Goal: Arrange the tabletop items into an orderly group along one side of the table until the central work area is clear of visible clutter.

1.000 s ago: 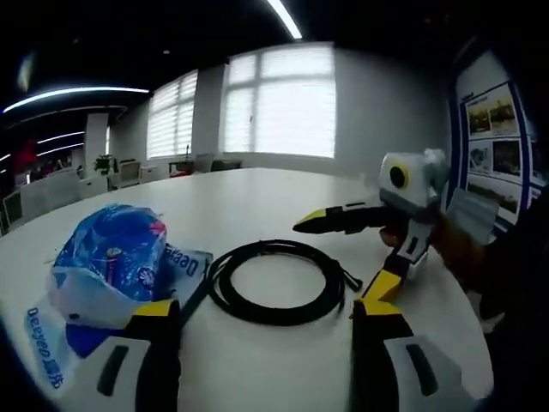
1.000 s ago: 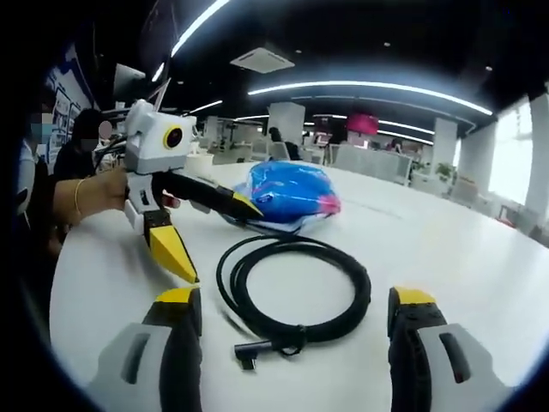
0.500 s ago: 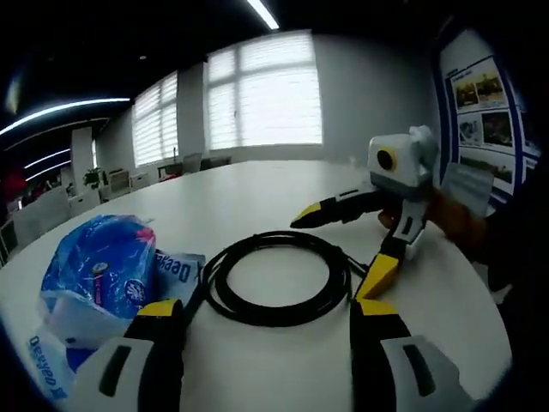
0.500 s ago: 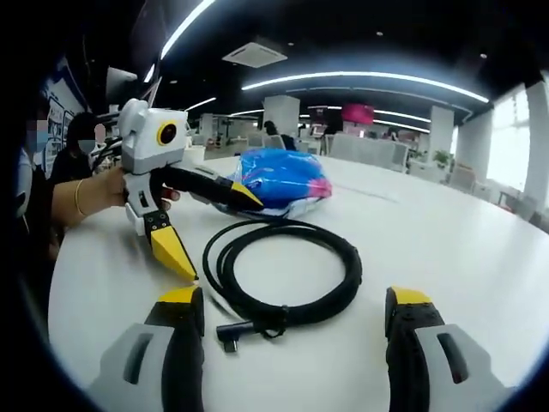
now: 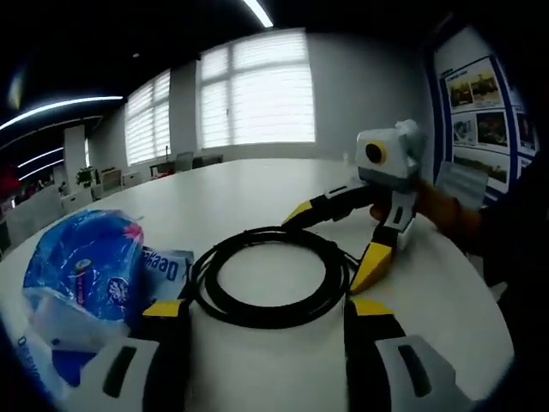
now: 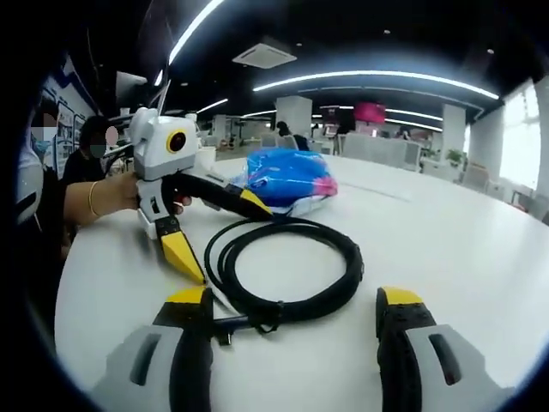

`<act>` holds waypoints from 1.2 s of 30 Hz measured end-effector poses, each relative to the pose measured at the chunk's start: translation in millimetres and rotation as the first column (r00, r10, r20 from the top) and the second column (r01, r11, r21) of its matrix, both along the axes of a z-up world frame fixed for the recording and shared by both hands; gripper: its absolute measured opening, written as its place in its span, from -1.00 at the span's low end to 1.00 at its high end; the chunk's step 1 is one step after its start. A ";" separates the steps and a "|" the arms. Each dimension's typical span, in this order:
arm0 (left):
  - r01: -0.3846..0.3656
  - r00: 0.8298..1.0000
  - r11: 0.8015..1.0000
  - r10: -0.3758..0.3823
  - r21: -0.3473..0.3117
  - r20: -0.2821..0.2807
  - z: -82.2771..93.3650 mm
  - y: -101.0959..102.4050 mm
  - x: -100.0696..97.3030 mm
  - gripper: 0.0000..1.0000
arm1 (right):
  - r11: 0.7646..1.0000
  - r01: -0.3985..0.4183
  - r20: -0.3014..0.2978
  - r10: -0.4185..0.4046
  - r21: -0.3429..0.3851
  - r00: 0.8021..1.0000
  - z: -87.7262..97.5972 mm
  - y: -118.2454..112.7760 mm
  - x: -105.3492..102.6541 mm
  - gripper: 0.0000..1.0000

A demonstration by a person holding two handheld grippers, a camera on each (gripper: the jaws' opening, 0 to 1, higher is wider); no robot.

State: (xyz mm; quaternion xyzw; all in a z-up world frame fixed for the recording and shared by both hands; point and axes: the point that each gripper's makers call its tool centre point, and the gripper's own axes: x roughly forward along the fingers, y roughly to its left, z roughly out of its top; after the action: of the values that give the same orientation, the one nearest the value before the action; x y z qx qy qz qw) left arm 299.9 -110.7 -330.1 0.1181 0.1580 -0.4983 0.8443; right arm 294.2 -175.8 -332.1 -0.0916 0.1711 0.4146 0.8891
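Note:
A black cable point(image 5: 219, 303) lies coiled on the white table point(image 5: 257, 184), just beyond my left gripper point(image 5: 268, 309), whose jaws stand open on either side of the coil's near rim. A blue plastic bag point(image 5: 81, 270) with a printed pack under it sits to the left. My right gripper point(image 5: 333, 243) comes in from the right, open, its yellow tips at the coil's far right edge. In the right gripper view the cable point(image 6: 343, 275) lies between my right gripper's point(image 6: 296, 297) open jaws, its plug point(image 6: 225, 328) nearest. The left gripper point(image 6: 225, 236) is open beside the coil, and the blue bag point(image 6: 287, 178) sits behind.
The table point(image 6: 446, 232) stretches wide and bare past the cable to the right. A hand point(image 6: 116, 193) holds the left gripper near the table's left edge. Desks and chairs stand far behind, and a poster wall point(image 5: 480, 112) stands at the right.
Both grippers have edged closer to the coiled cable, so it sits lower and larger between each pair of jaws. The cable and the bag have not moved.

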 end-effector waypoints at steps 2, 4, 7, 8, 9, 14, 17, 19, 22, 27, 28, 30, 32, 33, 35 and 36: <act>0.000 1.000 1.000 0.000 -0.006 -0.002 -0.5 -0.9 1.1 0.43 | 1.000 -0.008 -0.008 0.008 0.009 1.000 -0.7 0.8 -0.1 0.46; 0.018 1.000 1.000 -0.018 -0.020 -0.001 0.3 -3.2 3.3 0.38 | 0.994 -0.049 -0.010 0.050 0.094 0.999 5.2 4.9 -1.4 0.36; 0.029 1.000 0.999 -0.030 -0.041 -0.005 -0.6 -5.2 5.1 0.36 | 0.995 -0.042 -0.005 0.043 0.090 0.999 4.4 1.5 -1.5 0.31; 0.031 1.000 0.998 -0.032 -0.046 -0.001 -0.2 -6.3 5.8 0.36 | 0.995 -0.039 -0.002 0.039 0.088 0.999 4.4 0.8 -1.5 0.31; 0.034 0.999 0.998 -0.033 -0.052 0.003 0.1 -7.5 6.5 0.36 | 0.996 -0.035 0.000 0.036 0.085 0.999 4.4 0.0 -1.5 0.31; 0.038 0.999 0.998 -0.038 -0.046 0.005 1.2 -6.4 5.2 0.36 | 0.997 -0.033 0.004 0.032 0.068 0.999 3.6 1.0 -3.8 0.29; 0.037 0.999 0.998 -0.037 -0.050 0.000 1.1 -6.3 6.8 0.36 | 0.997 -0.030 0.004 0.030 0.067 1.000 4.0 1.8 -5.0 0.29; 0.035 0.999 0.998 -0.035 -0.049 0.001 1.3 -5.8 6.7 0.36 | 0.998 -0.027 0.003 0.027 0.065 1.000 4.1 2.2 -6.0 0.27; 0.035 0.999 0.998 -0.035 -0.046 0.003 1.8 -5.6 5.2 0.36 | 0.998 -0.025 0.010 0.025 0.052 1.000 4.9 3.2 -7.7 0.26; 0.027 1.000 0.998 -0.027 -0.056 -0.001 4.8 -5.5 2.5 0.37 | 1.000 -0.021 0.036 0.021 0.009 0.999 6.9 4.0 -8.3 0.24; 0.026 1.000 0.998 -0.026 -0.065 -0.005 6.1 -5.4 2.0 0.37 | 1.000 -0.020 0.037 0.020 0.005 0.999 7.0 4.1 -8.5 0.24; 0.026 1.000 0.997 -0.027 -0.073 -0.009 6.9 -4.8 1.6 0.37 | 1.000 -0.020 0.039 0.020 0.007 0.999 7.9 3.4 -7.3 0.24; 0.024 1.000 0.996 -0.025 -0.080 -0.013 7.5 -4.9 1.2 0.37 | 1.000 -0.014 0.036 0.013 0.020 0.999 9.9 3.0 -5.9 0.24; 0.024 1.000 0.996 -0.025 -0.080 -0.010 7.8 -5.0 1.0 0.37 | 1.000 -0.015 0.038 0.014 0.020 0.999 10.3 3.0 -6.0 0.23; 0.025 1.000 0.997 -0.025 -0.077 -0.004 8.4 -5.3 0.7 0.36 | 1.000 -0.011 0.042 0.010 0.013 0.999 11.3 3.0 -6.0 0.23; 0.026 1.000 0.997 -0.026 -0.073 0.001 9.1 -5.5 0.2 0.36 | 1.000 -0.010 0.046 0.010 0.009 0.999 11.7 2.8 -6.2 0.23</act>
State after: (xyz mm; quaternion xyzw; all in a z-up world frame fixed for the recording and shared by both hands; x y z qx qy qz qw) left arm 300.1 -116.2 -321.1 0.0894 0.1383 -0.5147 0.8414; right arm 288.0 -173.0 -320.4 -0.0979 0.1485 0.4176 0.8911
